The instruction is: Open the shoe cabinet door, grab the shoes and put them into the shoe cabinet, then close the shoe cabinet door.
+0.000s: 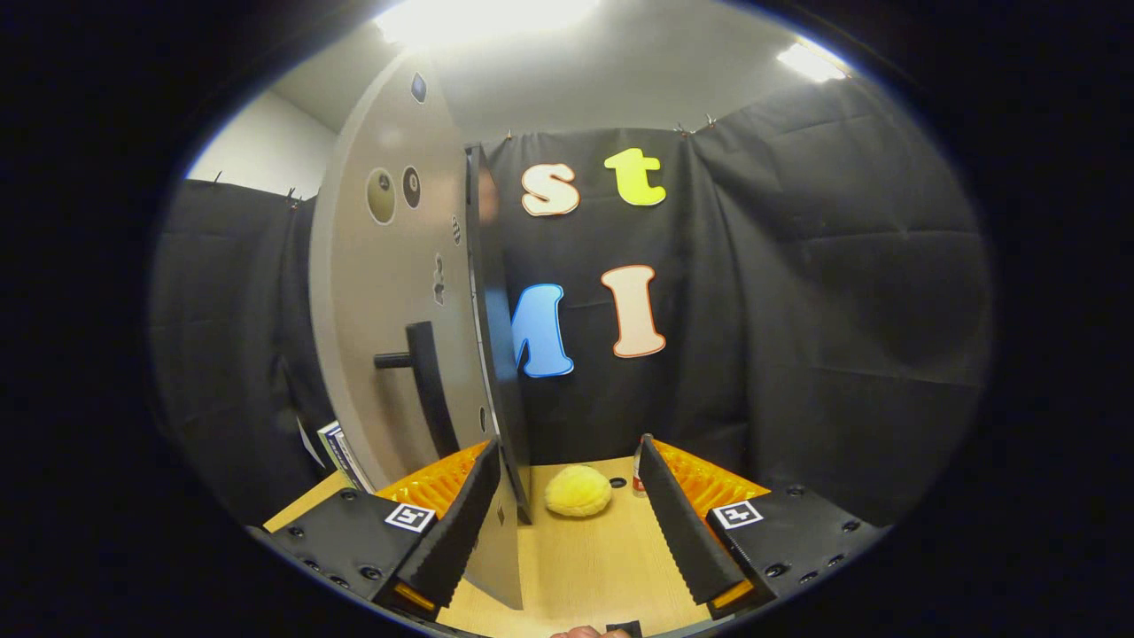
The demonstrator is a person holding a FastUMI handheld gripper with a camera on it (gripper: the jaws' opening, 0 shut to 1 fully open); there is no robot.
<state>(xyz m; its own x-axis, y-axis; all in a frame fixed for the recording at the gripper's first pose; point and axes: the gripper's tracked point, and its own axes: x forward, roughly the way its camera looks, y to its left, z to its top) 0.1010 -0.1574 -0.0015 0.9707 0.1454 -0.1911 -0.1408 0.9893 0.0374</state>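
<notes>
cabinet door (390,292): grey-beige panel, swung open, seen nearly edge-on; stands upright just ahead of the left finger, its bottom corner coming down between the two fingers, close beside the left one. Small round and oval stickers dot its face.
door edge (496,354): dark, thin strip running the panel's height, facing the claw.
handle (425,377): black bar handle mounted on the door face on a short black post, about mid-height, above the left finger.
shoe (578,491): fuzzy yellow, rounded lump, looks like a soft slipper; exact shape hard to tell. Lies on the surface beyond the fingertips, between the two fingers' lines, just right of the door's lower edge.
claw (567,470): wide open, holds nothing. Both fingers black with ribbed inner pads, orange ribbed parts behind them, square marker tags on the black bodies. Left finger's inner side sits right against or just beside the door panel; contact cannot be told. Right finger is clear of everything.
pose: claw level and low over the surface, pointing forward at the shoe and the booth's black wall.
surface (602,567): light wood grain, a small dark hole near the shoe.
small bottle (637,470): thin, reddish, partly hidden behind the right fingertip.
books (341,454): a few spines, left of the door, at the surface's edge.
</notes>
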